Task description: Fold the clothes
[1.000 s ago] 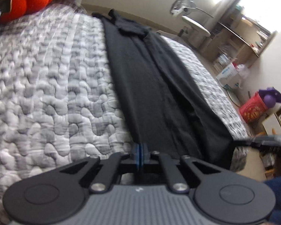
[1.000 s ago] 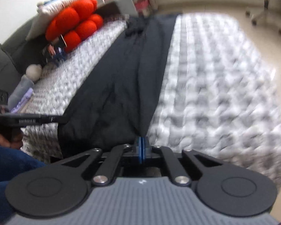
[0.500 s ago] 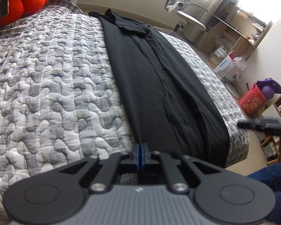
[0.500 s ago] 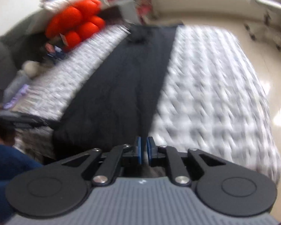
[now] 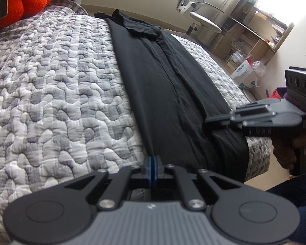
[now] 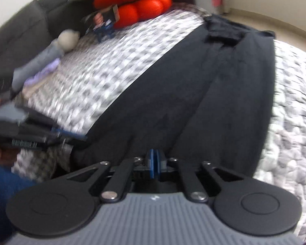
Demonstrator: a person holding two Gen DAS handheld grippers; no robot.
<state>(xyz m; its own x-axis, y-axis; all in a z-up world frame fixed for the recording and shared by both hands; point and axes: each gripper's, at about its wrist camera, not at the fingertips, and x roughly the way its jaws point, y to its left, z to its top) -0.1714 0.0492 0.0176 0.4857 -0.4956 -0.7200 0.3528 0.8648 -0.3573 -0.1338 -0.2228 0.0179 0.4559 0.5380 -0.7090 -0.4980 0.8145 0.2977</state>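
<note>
Black garment (image 5: 169, 85) pinched in both claws, left (image 5: 152, 168), right (image 6: 154, 166); desk chair (image 5: 195, 18) only in left view.

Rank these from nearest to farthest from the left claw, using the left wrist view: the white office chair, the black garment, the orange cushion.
1. Black garment: its near hem sits at the left claw, centre.
2. Orange cushion: far left, at the bed's top corner.
3. White office chair: beyond the bed, upper right.
</note>
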